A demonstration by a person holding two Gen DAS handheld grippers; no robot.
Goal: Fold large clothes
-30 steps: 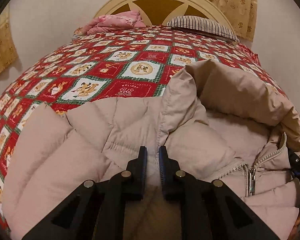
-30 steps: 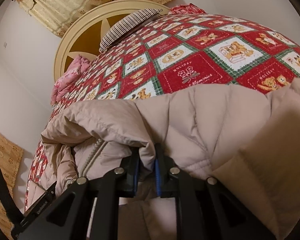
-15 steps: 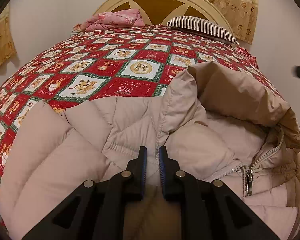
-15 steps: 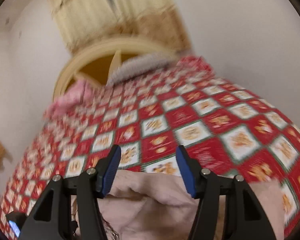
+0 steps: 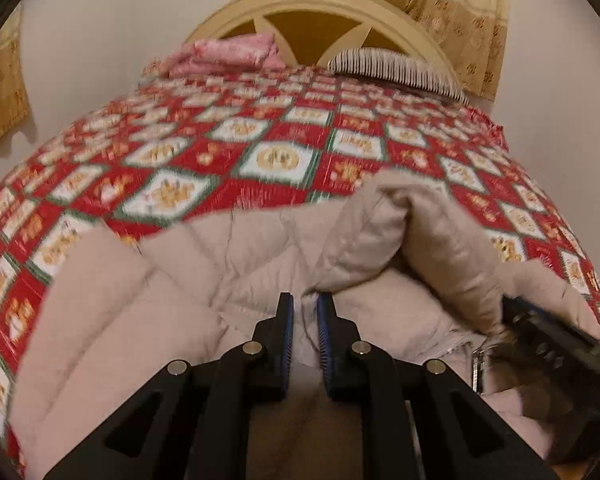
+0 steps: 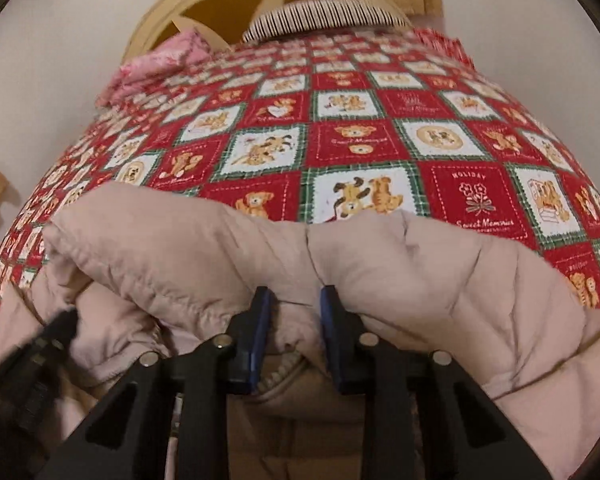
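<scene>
We hold two claws over a beige puffer jacket (image 5: 168,300) that lies spread across the near end of the bed (image 5: 284,156), on its red teddy-bear patchwork quilt.

On the left, our left claw (image 5: 305,316) points down and forward at a slant toward the headboard (image 5: 320,4). Its two blue-padded fingers (image 5: 286,328) stand almost together, with a thin fold of the jacket's quilted fabric pinched between them near a seam. To its right a thick roll of the jacket, seemingly the collar or hood, rises in a hump, and the zipper pull (image 5: 478,364) shows just below it.

Further right, our right claw (image 6: 295,312) also tilts down and forward, squarely facing the headboard. Its jaws have just been closing and now stand a moderate gap apart, with a puffy bunch of the jacket's rolled edge (image 6: 228,248) between the pads; the fabric fills the gap and both pads press against it. A line of zipper teeth (image 6: 284,372) runs just beneath that grip. From the left wrist view this claw appears as a dark blurred shape at the right edge, close against the jacket.

At the far end of the bed, a pink folded cloth (image 5: 228,54) lies left of a striped pillow (image 5: 396,68).
</scene>
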